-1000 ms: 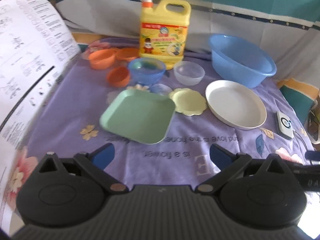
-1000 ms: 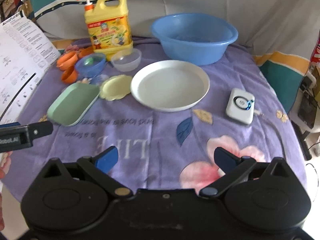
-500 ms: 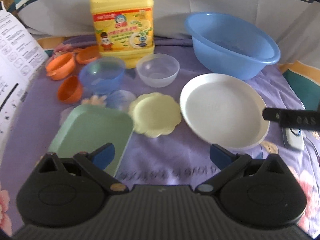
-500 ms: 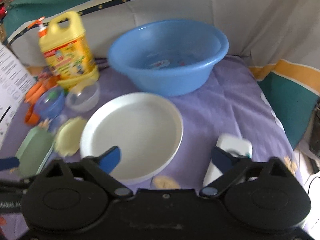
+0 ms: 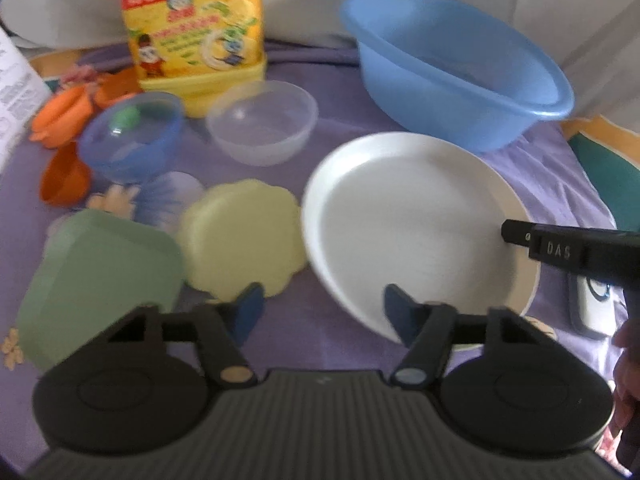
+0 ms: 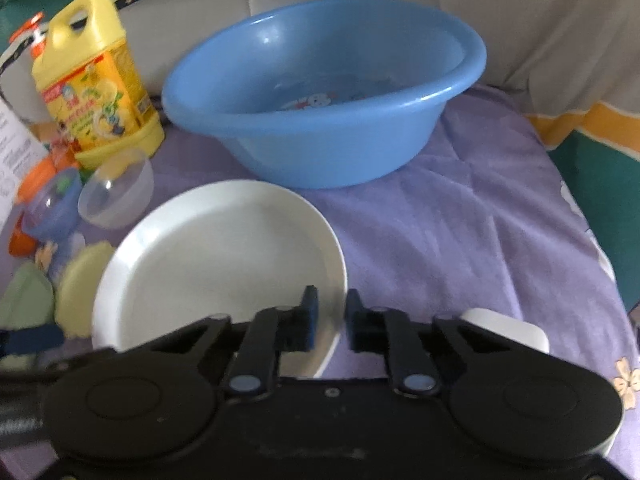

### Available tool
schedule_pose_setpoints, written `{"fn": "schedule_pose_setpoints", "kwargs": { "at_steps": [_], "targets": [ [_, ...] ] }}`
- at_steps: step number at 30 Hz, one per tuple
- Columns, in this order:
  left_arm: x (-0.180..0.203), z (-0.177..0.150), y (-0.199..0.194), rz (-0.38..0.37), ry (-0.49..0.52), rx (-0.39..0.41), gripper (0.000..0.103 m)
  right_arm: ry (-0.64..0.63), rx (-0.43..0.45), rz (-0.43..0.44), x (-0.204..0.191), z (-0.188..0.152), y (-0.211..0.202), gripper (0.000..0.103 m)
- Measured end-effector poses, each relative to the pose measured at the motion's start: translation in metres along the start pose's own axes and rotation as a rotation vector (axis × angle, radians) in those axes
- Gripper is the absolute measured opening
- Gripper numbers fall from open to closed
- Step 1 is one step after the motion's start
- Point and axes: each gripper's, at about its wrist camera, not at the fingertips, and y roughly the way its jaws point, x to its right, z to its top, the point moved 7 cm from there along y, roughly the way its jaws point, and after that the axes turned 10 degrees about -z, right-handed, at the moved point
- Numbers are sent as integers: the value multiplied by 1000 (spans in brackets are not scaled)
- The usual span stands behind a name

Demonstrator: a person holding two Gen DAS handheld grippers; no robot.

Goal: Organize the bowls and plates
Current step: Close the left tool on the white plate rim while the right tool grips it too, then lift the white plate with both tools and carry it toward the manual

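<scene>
White plate (image 6: 216,264) sits on surface just in front of blue basin (image 6: 320,92). Right gripper (image 6: 330,322) nearer: jaws narrowed astride plate's near-right rim, contact unclear. Left gripper (image 5: 322,314) jaws half open, empty, off plate's near-left edge.

Ahead of the right gripper's (image 6: 329,322) blue-padded black jaws lies a plain white plate (image 6: 208,256), its rim between them. Beyond it is a light blue basin (image 6: 320,92) with a cartoon print at the bottom. The cloth (image 6: 460,216) is lilac with pale flowers. Left of the left gripper's (image 5: 322,312) jaws sit a pale yellow scalloped dish (image 5: 240,236) and a sage green tray (image 5: 100,276). Further off are a clear bowl (image 5: 262,122), a translucent blue bowl (image 5: 130,136), orange cups (image 5: 64,120) and a yellow jug (image 5: 192,28) with a red-banded cartoon label.
</scene>
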Motion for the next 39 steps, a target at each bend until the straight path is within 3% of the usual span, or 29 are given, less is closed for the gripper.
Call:
{"fn": "schedule_pose_setpoints", "kwargs": {
  "at_steps": [2,4,12,13,14,15,19,27,39],
  "targets": [
    [6,-3,5,-35,12,-18,33,-35,-6,5,-2,-6,-5,11],
    [10,-4,9,-58,16,-29,29,-68,-11,9,-5,-11,-8,11],
    [11,-4,12,-49,8,-30,30,-37,-24,41,-4,16,11,15],
    [10,-4,12,-48,7,-31,33,-32,-20,49,-5,21,16,19],
    [9,-3,13,-40,9,-35,47,-27,-17,61,-6,23,20,29],
    [8,-3,15,-30,13,-38,55,-19,-15,70,-6,25,24,31],
    [10,2,19,-55,14,-21,46,-37,22,63,-7,23,23,32],
    [8,-5,2,-27,56,-17,43,-50,18,27,-15,3,-7,30],
    [-12,-32,-87,-46,84,33,43,-88,33,34,-43,-46,-108,30]
  ]
}}
